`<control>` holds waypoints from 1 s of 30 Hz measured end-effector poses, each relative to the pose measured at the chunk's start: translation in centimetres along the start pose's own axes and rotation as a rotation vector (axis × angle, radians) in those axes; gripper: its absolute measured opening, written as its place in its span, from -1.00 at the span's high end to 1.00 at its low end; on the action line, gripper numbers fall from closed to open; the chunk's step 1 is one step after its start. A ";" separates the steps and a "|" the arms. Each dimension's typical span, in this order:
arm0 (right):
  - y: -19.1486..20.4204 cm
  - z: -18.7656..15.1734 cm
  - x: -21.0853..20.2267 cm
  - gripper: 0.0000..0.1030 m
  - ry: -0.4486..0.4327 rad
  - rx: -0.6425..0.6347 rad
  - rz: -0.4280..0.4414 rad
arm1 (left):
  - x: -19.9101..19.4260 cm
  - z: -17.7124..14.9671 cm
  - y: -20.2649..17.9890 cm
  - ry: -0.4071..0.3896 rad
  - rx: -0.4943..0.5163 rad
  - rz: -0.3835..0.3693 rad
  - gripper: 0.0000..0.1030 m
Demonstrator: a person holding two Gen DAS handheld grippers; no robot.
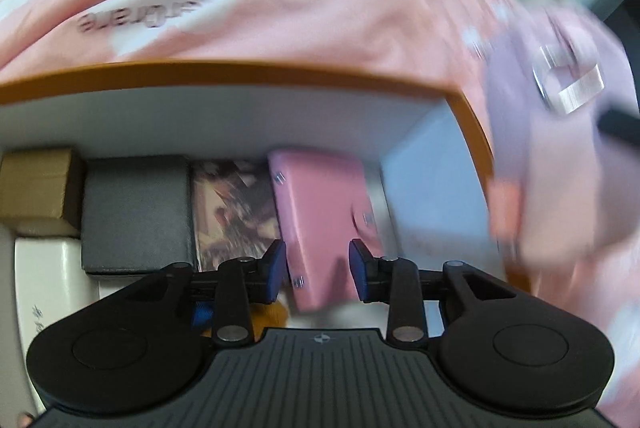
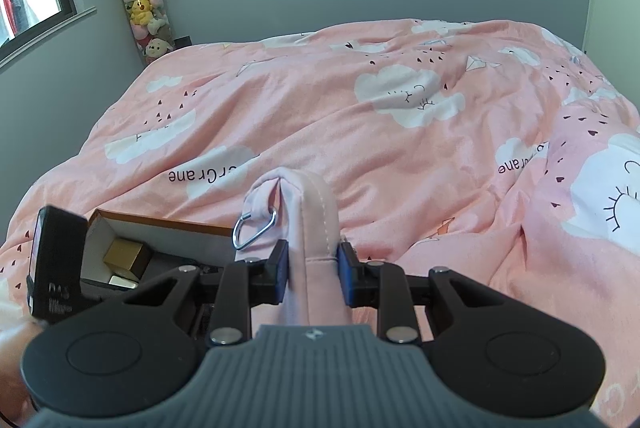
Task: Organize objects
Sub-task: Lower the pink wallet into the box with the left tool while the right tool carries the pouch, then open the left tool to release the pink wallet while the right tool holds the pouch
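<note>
the pink pouch (image 1: 560,132) at right is motion-blurred, perhaps a bag; the white box (image 1: 44,284) at near left is cut off.

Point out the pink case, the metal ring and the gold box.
pink case (image 1: 320,220): left wrist view, middle of its flat face.
metal ring (image 2: 255,230): right wrist view, its lower bar.
gold box (image 2: 124,255): right wrist view, its front side.

Pink cloud-print bed cover (image 2: 320,116) fills the room — and resting on it, an orange-rimmed open box (image 2: 160,224), near the front-left edge.
</note>
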State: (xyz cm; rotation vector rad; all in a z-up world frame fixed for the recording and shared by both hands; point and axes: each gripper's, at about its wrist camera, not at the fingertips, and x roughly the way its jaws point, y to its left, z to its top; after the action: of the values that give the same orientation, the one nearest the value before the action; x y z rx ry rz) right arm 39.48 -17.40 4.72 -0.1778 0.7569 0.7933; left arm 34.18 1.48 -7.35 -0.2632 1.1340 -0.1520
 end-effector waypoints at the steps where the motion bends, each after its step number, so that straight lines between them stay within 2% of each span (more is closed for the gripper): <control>1: 0.0 0.0 0.0 0.47 -0.001 -0.002 0.000 | 0.2 -0.3 -0.5 0.021 0.043 0.005 0.15; 6: -0.1 -0.2 0.0 0.47 0.003 -0.002 0.006 | 1.4 -0.8 -2.3 0.061 0.186 0.053 0.13; 9: 0.0 -0.2 0.0 0.47 0.005 -0.010 0.006 | 1.7 -0.4 -2.6 0.064 0.201 0.046 0.13; 12: 0.0 -0.3 -0.1 0.47 0.009 -0.016 0.008 | 2.2 0.0 -2.8 0.063 0.212 0.049 0.27; 15: 0.1 -0.3 0.0 0.47 0.010 -0.016 0.009 | 2.7 0.4 -2.7 0.068 0.193 0.044 0.28; 18: 0.1 -0.3 -0.1 0.46 0.014 -0.005 0.016 | 1.5 0.1 -2.3 0.022 0.169 0.035 0.28; 25: 1.2 -0.2 0.6 0.47 0.047 0.056 0.101 | -4.5 -0.1 0.8 -0.164 0.061 0.058 0.28; 30: 3.1 -0.4 2.9 0.47 0.097 0.075 0.128 | -7.7 -1.2 2.9 -0.227 0.003 0.070 0.28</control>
State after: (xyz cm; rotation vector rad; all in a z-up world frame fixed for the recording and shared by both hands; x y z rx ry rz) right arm 38.46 -13.71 2.85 -0.1017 0.8951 0.8807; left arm 29.86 6.04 -1.88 -0.2313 0.9159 -0.0601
